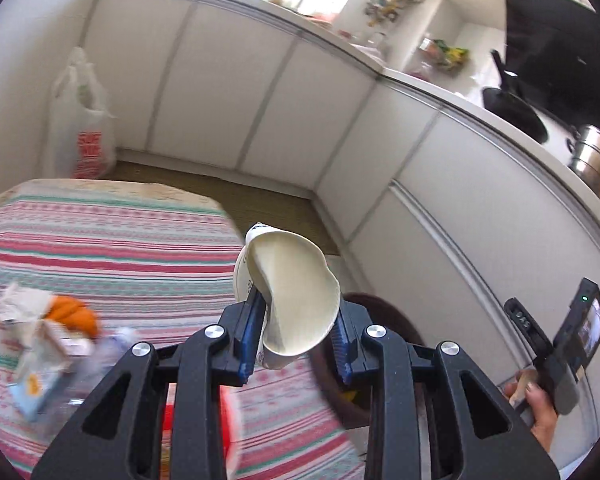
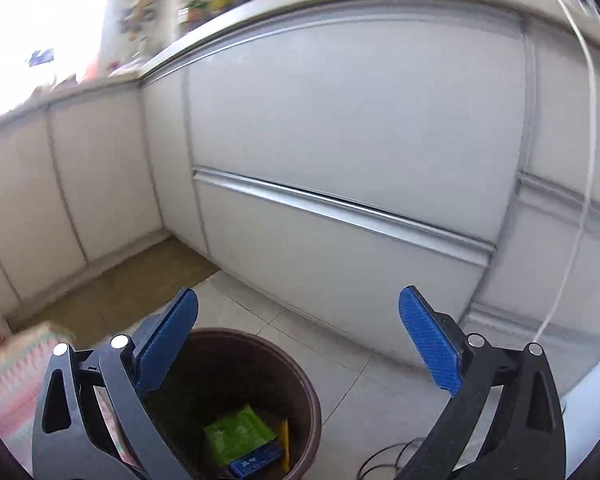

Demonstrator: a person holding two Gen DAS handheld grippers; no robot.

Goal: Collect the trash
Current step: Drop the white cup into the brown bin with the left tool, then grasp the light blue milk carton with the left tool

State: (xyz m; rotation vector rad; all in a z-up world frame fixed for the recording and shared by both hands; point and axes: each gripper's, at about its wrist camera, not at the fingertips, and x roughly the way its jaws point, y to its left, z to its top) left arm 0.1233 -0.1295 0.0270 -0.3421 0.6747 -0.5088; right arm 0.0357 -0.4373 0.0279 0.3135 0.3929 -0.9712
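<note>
Left wrist view: the left gripper (image 1: 298,332) was clamped on a squashed paper cup (image 1: 294,296), its cream interior facing the lens, held above the edge of the table with the striped cloth (image 1: 112,248). Only this view showed the remaining litter (image 1: 48,340) on the cloth, blurred: crumpled paper, something orange and small cartons. It also showed a white plastic bag (image 1: 82,120) with red print, too blurred to read, standing against the cabinets (image 1: 236,92), and the person's right hand (image 1: 538,400) on the other gripper's handle.

Right wrist view: the right gripper (image 2: 300,340) stood with its blue pads (image 2: 428,344) wide apart and nothing between them, above a brown bin (image 2: 300,384) on the tiled floor (image 2: 340,344). Only this view looked into the bin, where a green packet (image 2: 238,434), a blue item (image 2: 256,462) with illegible white writing and a yellow strip (image 2: 285,448) lay. A white cable (image 2: 590,128) hung down the drawer fronts.
</note>
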